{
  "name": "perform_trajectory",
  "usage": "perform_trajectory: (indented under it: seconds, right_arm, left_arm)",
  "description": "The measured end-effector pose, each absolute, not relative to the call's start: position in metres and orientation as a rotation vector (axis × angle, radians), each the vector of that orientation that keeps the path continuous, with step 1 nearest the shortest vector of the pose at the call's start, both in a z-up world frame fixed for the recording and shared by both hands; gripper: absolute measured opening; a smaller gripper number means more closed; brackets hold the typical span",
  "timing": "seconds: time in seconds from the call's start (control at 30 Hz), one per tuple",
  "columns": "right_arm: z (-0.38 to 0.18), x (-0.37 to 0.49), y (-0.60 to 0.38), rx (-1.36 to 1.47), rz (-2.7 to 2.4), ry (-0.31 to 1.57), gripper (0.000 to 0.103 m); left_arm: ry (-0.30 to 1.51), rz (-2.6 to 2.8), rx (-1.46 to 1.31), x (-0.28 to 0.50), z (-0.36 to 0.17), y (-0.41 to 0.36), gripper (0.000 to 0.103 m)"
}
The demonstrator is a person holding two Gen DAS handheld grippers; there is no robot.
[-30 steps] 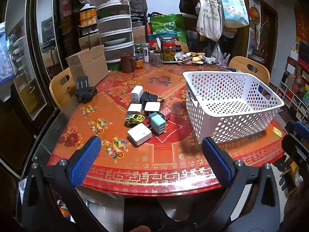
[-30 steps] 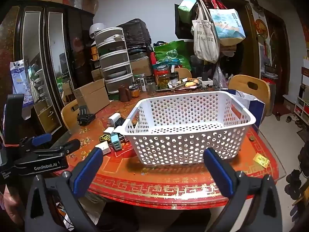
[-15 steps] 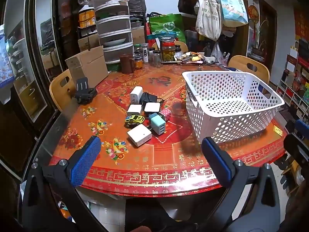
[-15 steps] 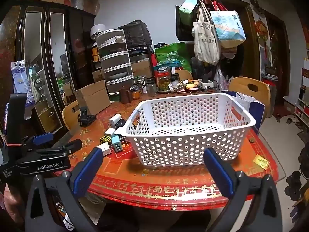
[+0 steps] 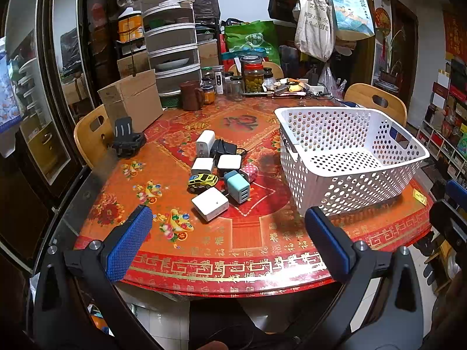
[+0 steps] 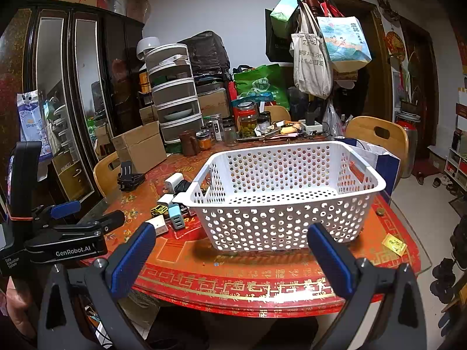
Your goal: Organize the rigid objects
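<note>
Beyond the left gripper [image 5: 227, 243], chargers [image 5: 210, 203] beside basket [image 5: 350, 113], both grippers' jaws apart.

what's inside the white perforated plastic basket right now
Nothing shows inside the white perforated plastic basket: both views show bare perforated floor. The strip just behind its near wall is partly hidden.

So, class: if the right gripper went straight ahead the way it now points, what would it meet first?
Most likely the white basket. The right gripper, jaws open and empty, hangs off the table edge and faces the basket's near perforated wall. Depth is hard to judge; if held low, it could touch the table edge first.
</note>
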State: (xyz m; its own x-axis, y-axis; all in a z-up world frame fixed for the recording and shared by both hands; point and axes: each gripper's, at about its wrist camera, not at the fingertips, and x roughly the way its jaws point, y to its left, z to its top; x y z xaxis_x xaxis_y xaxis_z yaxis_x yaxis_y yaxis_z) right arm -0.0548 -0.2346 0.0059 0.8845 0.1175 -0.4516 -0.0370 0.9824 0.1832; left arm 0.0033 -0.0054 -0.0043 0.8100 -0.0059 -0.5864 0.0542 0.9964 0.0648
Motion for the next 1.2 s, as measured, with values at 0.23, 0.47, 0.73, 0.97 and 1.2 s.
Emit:
perform_trajectory:
  seconds: [0.23, 0.47, 0.73, 0.97, 1.2]
  right_arm:
    - [0.0056, -0.0548, -0.2345, 0.171, 0.082, 0.479, 0.103]
    - [0.0055, -0.0549, -0.2342, 0.171, 0.080, 0.478, 0.103]
    - [0.0056, -0.0548, -0.2336, 0.171, 0.081, 0.478, 0.103]
    - [0.0057, -0.0548, -0.2335, 0.170, 0.080, 0.478, 0.103]
    - [0.0055, -0.0548, -0.2334, 0.168, 0.080, 0.477, 0.103]
  left_arm:
    - [0.628, -0.034, 0.079, 0.0036, -0.0047, -0.0049, 0.103]
    - [0.629, -0.034, 0.080, 0.0039, -0.0057, -0.0055, 0.103]
    - [0.631, -0.041, 0.085, 0.0027, -0.0062, -0.0061, 0.103]
    - [0.635, -0.041, 0.086, 0.0032, -0.0072, -0.0067, 0.103]
    - [0.641, -0.043, 0.090, 0.0027, -0.0073, -0.0059, 0.103]
